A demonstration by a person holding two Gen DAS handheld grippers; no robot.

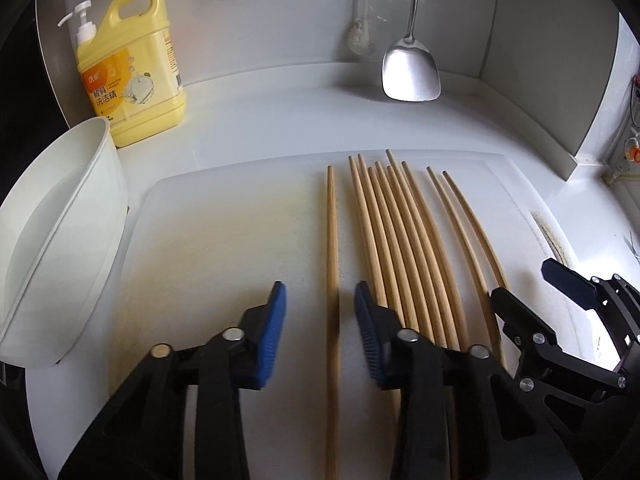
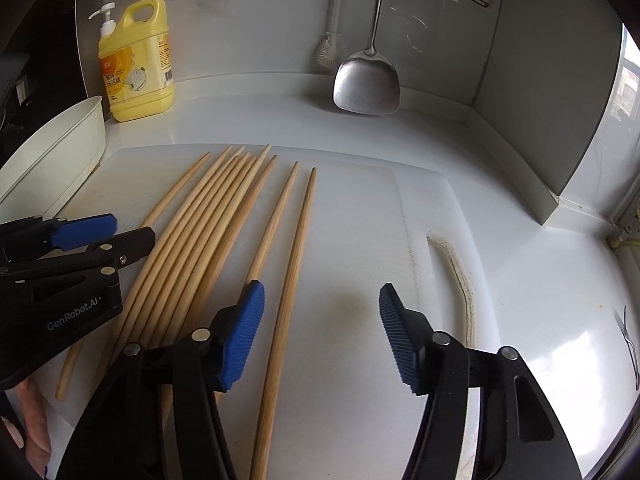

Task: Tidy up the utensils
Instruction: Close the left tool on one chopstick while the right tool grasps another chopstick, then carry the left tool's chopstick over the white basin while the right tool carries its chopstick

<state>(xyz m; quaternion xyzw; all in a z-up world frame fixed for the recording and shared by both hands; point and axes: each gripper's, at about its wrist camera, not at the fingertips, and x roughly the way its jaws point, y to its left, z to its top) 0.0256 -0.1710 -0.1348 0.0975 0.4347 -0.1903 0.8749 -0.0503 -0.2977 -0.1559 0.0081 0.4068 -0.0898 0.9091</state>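
left wrist view first: at the far left a white tub rests on the board's edge, likely where the chopsticks are meant to go, with a yellow soap bottle behind it. our left gripper straddles a single chopstick that lies apart from the rest; the jaws stand a little way open and the pads touch nothing, so we hold nothing yet. to its right lies the main bunch of chopsticks, roughly parallel on the white cutting board. right wrist view: our right gripper has its jaws about half open, with the outermost chopstick between them but near the left pad, ungripped. behind, a steel spatula hangs over the pale counter, beside a grey corner wall.
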